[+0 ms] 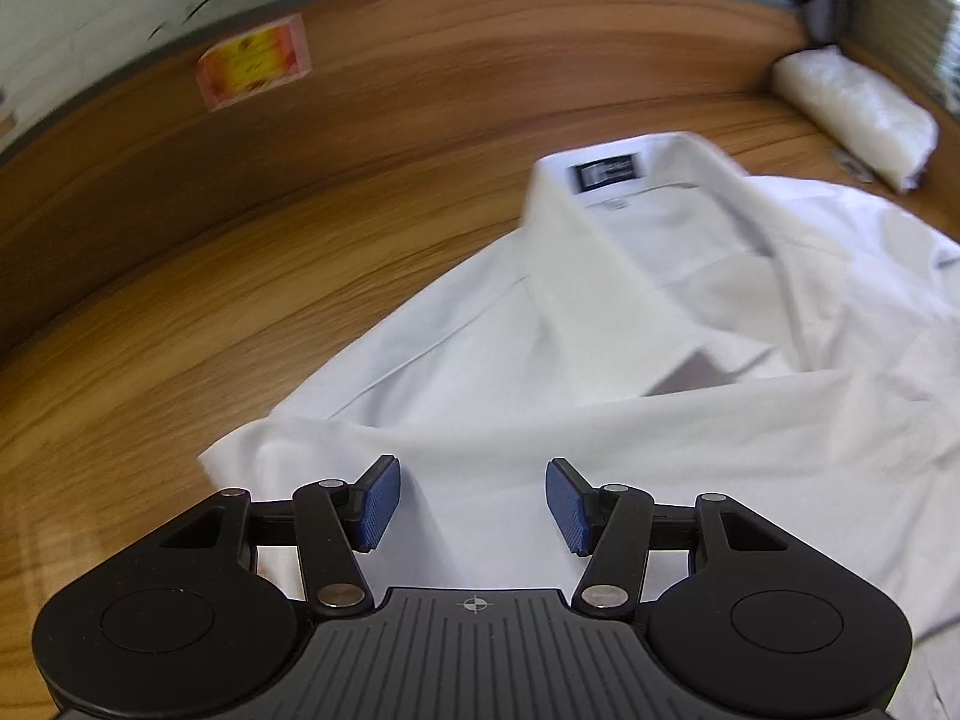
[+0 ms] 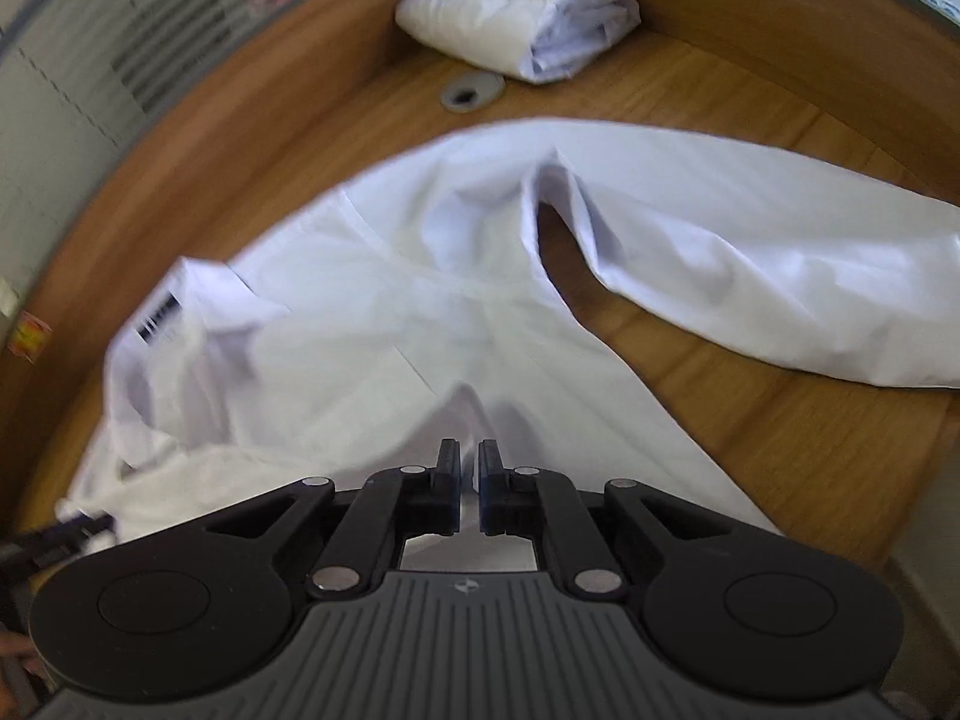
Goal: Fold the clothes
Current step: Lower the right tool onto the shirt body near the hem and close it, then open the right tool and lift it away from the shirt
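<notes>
The right gripper (image 2: pixel 470 483) has its fingers (image 2: pixel 447 483) drawn almost together, with only a thin slit between the pads, and a raised ridge of the white shirt (image 2: pixel 372 354) runs up from the cloth straight into that slit, so the fingers are pinched on a fold of the shirt's body. From there the fabric spreads away in front of them: the collar (image 2: pixel 174 312) with its dark label lies up and to the left, and one long sleeve (image 2: pixel 750 252) stretches off to the right across the wooden worktop (image 2: pixel 750 438), a wedge of bare wood showing between the sleeve and the body. The left gripper (image 1: pixel 473 504) holds its blue-padded fingers (image 1: pixel 379 501) about half apart, and they hang just over the near edge of the same shirt; cloth shows in the gap between the pads, but neither pad presses on it. Beyond these fingers the shirt rises toward the open collar, label side up, in the upper right of the view. Farther out, near the worktop's far edge, lies a folded white garment (image 2: pixel 516 6), with a small grey cable grommet (image 2: pixel 471 91) set into the wood just in front of it. A red and yellow sticker (image 1: pixel 255 63) sits on the worktop at the far left.
</notes>
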Demonstrator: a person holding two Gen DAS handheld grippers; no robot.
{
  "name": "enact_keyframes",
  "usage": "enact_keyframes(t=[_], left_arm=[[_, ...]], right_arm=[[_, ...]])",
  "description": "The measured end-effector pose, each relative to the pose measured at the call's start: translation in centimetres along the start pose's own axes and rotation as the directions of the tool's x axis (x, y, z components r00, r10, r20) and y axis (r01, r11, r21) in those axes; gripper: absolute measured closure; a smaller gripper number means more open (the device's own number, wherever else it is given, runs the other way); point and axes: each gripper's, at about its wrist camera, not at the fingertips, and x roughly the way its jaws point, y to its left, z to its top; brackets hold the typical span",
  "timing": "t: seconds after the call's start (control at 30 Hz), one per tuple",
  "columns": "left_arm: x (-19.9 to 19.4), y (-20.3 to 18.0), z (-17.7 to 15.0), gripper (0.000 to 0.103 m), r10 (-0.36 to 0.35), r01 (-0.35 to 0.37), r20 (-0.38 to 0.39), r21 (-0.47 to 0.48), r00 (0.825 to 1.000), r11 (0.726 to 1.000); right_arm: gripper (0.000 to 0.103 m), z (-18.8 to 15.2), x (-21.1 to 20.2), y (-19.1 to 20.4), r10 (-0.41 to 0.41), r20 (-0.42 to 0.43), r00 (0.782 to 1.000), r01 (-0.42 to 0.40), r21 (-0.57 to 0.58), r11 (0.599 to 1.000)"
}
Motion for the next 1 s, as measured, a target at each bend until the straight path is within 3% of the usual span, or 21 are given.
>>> enact_keyframes(t=[0.13, 0.2, 0.3, 0.37, 0.47, 0.57, 0.77, 1.0], left_arm=[[0.0, 1.9, -0.4, 0.046, 0.038, -0.038, 0.001, -0.041, 0.999, 0.998], [-0.6, 3.0, -0.5, 0.047, 0.028, -0.026, 0.02, -0.103, 0.999, 0.994], [-1.9, 4.2, -0.9, 0.047, -0.031, 0.045, 0.072, -0.201, 0.997, 0.979], [-2.1, 4.0, -1.0, 0.047, -0.034, 0.046, 0.068, -0.184, 0.997, 0.982], [-1.8, 3.6, -1.4, 0.047, -0.012, 0.018, 0.04, -0.15, 0.999, 0.989], [-1.4, 4.2, -1.6, 0.047, -0.016, 0.021, 0.027, -0.178, 1.0, 0.984], [-0.9, 5.5, -1.2, 0.047, 0.007, -0.004, 0.018, -0.199, 1.0, 0.98], [-0.5, 5.7, -1.5, 0.047, 0.003, -0.003, -0.001, -0.203, 1.0, 0.979]], right_arm=[[0.089, 0.1, -1.3, 1.2, -0.136, 0.059, 0.989, 0.142, -0.127, 0.982], [0.072, 0.5, -2.1, 3.0, -0.124, 0.104, 0.987, 0.146, -0.236, 0.961], [0.072, 1.2, -2.0, 6.6, 0.007, 0.094, 0.996, 0.027, -0.355, 0.935], [0.073, 1.1, -0.7, 9.1, 0.108, 0.047, 0.993, -0.082, -0.383, 0.92], [0.073, 0.6, 1.6, 13.2, 0.232, -0.025, 0.972, -0.222, -0.411, 0.884], [0.073, -0.3, 3.9, 17.3, 0.33, -0.096, 0.939, -0.339, -0.425, 0.839], [0.073, -2.0, 8.0, 22.3, 0.419, -0.213, 0.883, -0.47, -0.385, 0.794], [0.072, -2.7, 13.1, 25.3, 0.454, -0.259, 0.853, -0.515, -0.267, 0.814]])
